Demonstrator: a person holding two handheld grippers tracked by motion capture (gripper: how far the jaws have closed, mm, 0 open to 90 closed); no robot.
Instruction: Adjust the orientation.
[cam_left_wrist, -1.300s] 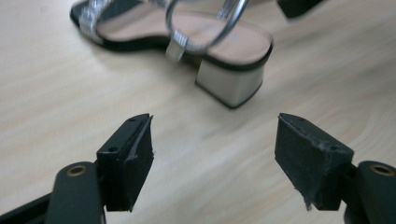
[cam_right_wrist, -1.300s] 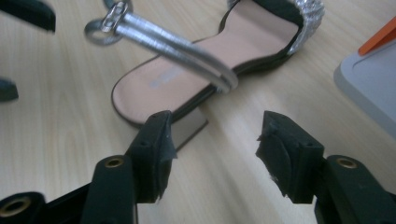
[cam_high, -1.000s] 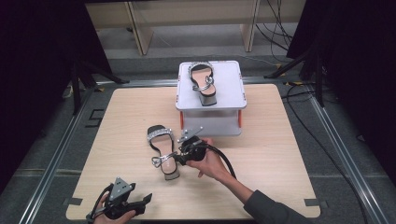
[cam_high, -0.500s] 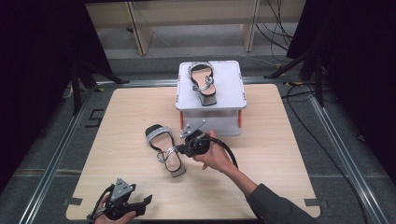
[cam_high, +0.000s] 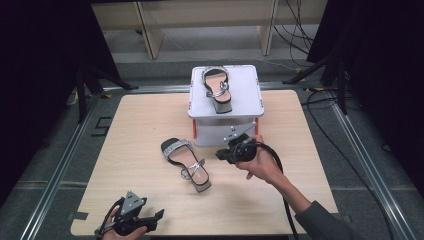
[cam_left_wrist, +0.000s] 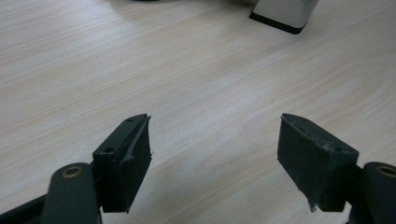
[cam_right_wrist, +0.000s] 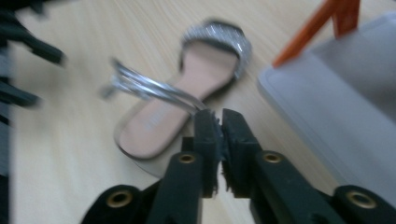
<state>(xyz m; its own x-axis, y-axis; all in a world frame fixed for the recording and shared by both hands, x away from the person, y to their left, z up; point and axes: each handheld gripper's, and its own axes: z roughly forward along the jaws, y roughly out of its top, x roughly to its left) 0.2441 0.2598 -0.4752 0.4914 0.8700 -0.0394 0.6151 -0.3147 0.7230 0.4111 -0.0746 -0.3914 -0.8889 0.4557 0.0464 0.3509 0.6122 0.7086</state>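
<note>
One sandal (cam_high: 186, 158) on table, insole print unreadable; right gripper (cam_right_wrist: 219, 128) fingers clenched empty; left gripper (cam_left_wrist: 215, 154) released.

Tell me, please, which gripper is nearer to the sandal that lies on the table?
The right gripper is nearer: it sits just right of the sandal, in front of the white box. The left gripper waits at the table's near edge, farther away.

Grey floor (cam_high: 350, 150), black drapes (cam_high: 45, 55) both sides (cables (cam_high: 295, 30) trailing), pale wooden shelving (cam_high: 200, 20) behind.
</note>
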